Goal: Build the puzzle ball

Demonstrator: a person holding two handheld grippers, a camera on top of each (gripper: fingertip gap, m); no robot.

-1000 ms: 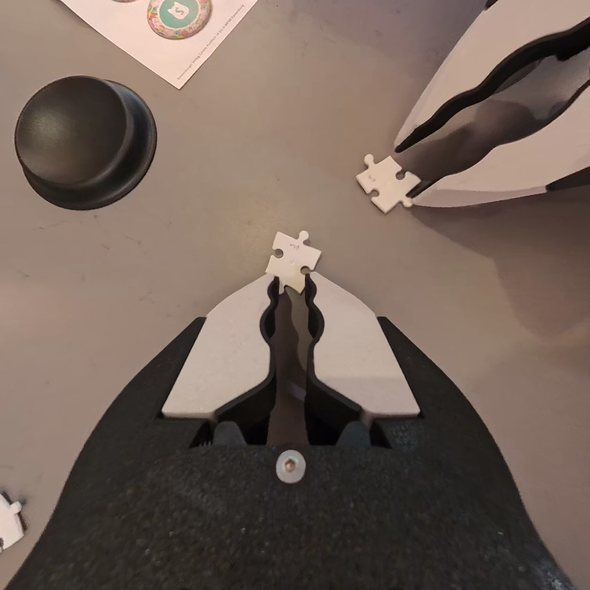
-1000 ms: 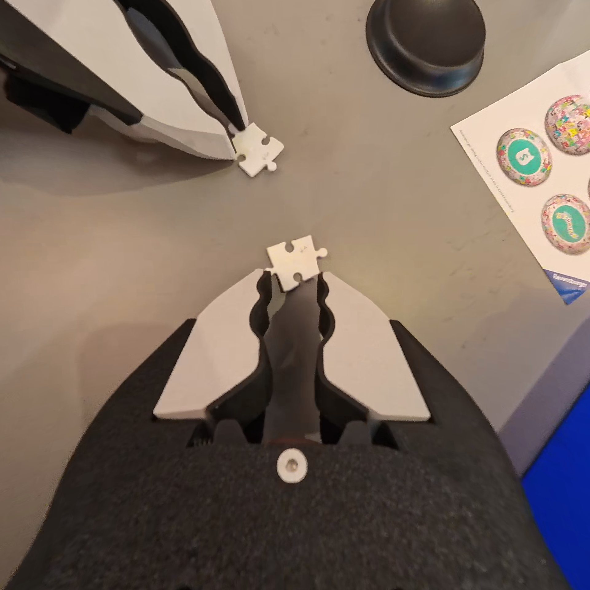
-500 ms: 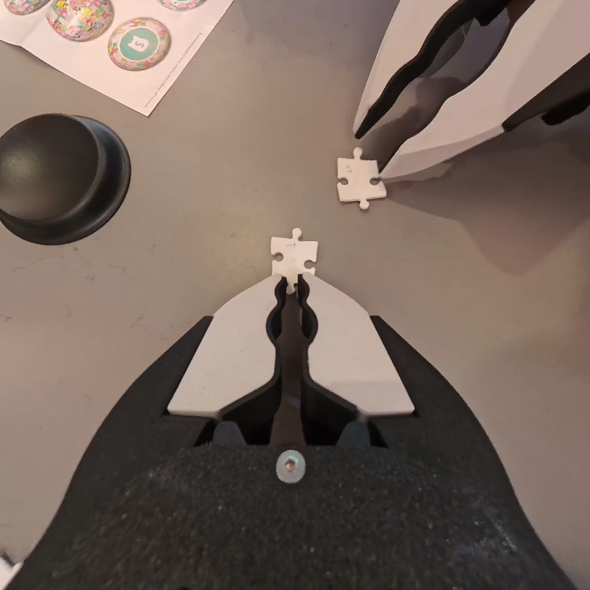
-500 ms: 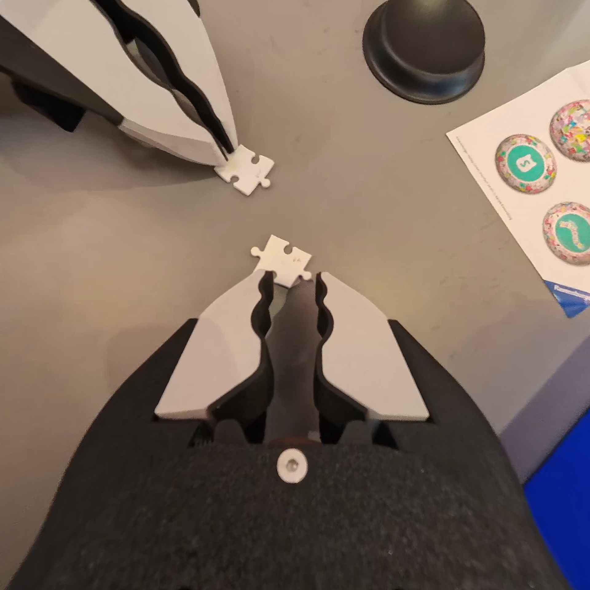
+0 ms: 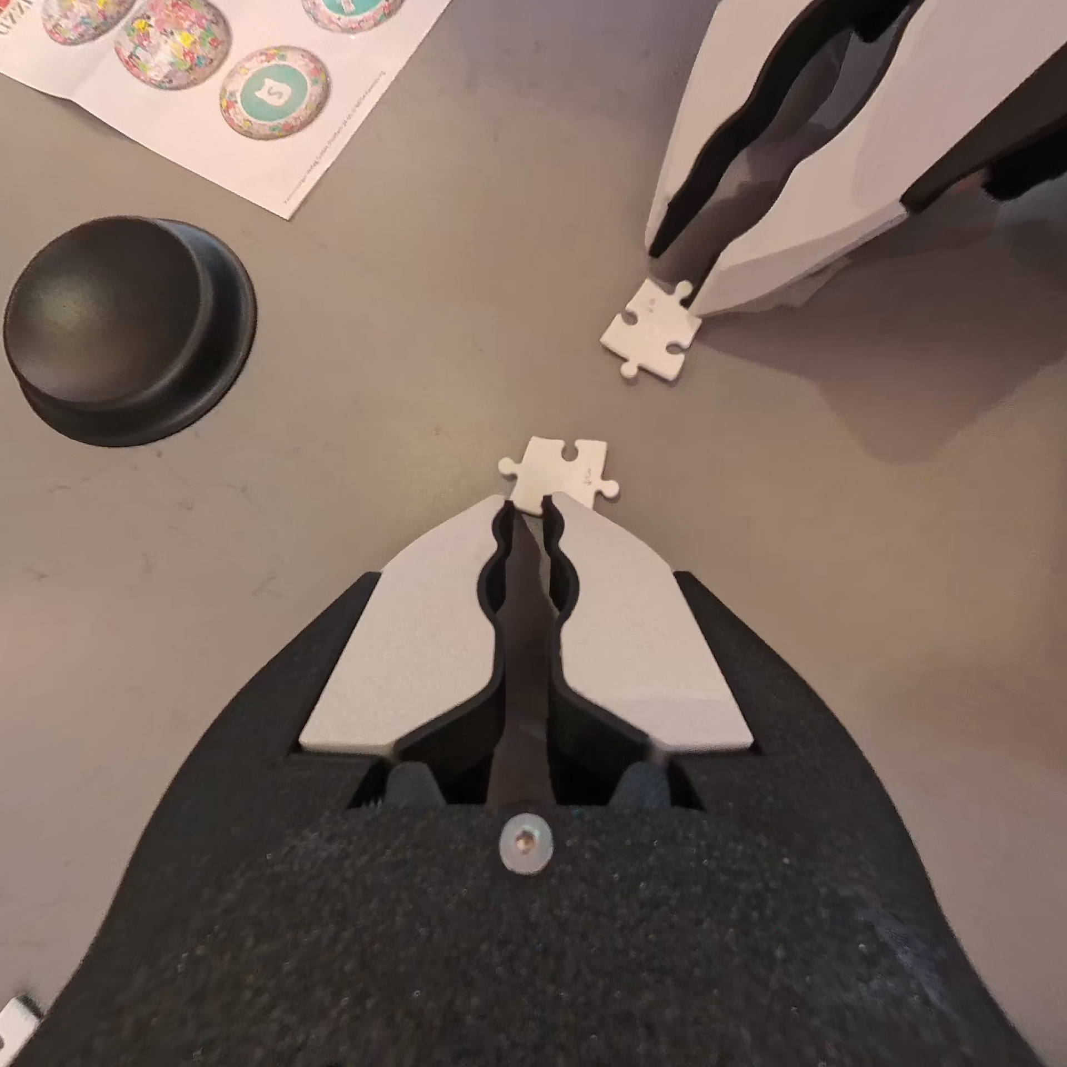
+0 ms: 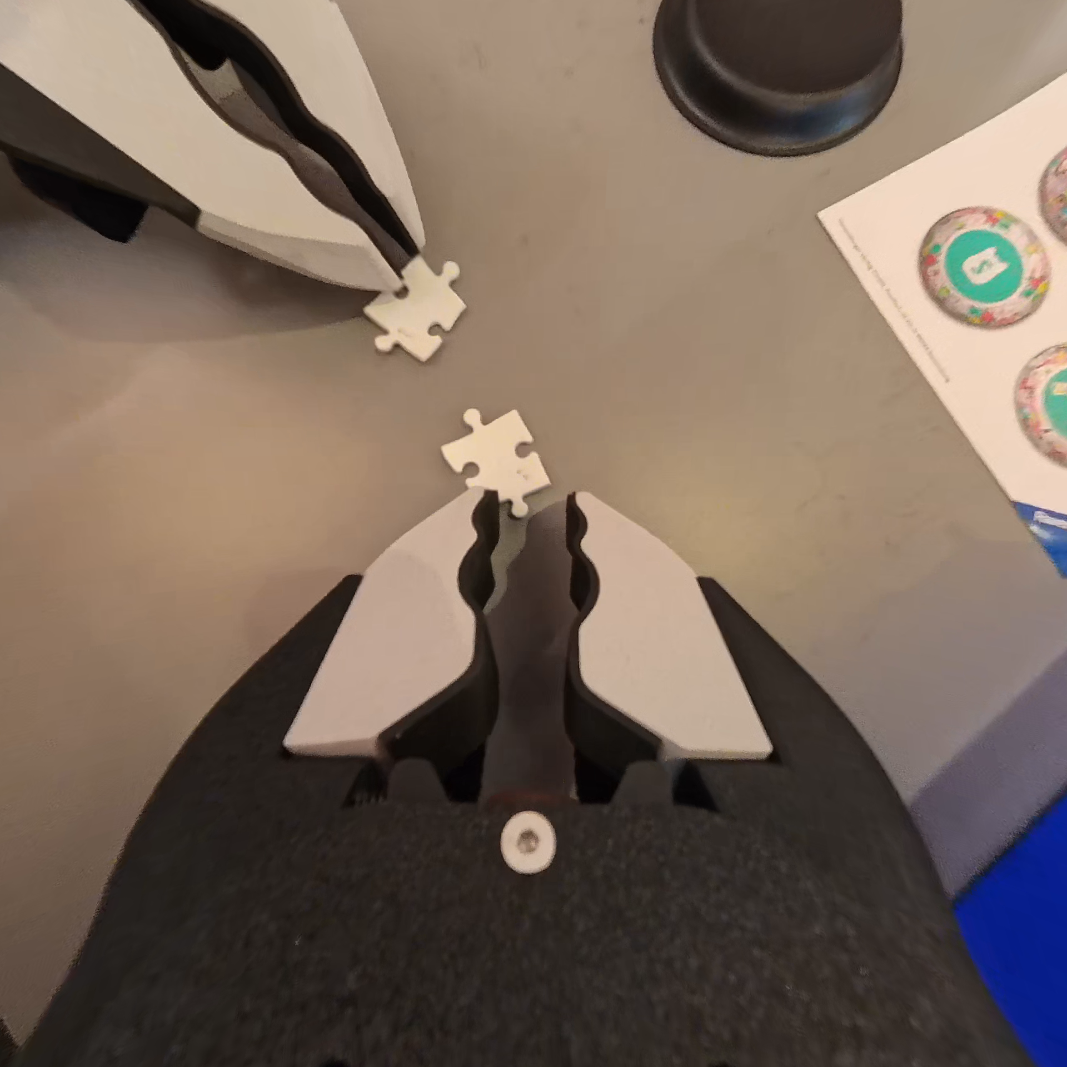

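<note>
One black stand [image 5: 124, 329] beside leaflet [image 5: 242, 75]

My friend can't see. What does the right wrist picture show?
The right gripper, slightly open, touches a white puzzle piece on a grey table. The left gripper pinches another piece.

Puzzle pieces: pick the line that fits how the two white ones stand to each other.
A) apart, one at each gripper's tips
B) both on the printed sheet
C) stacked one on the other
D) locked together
A: the left gripper pinches the first piece, the second piece sits at the tips of the right gripper, and bare table shows between the two pieces.
</note>
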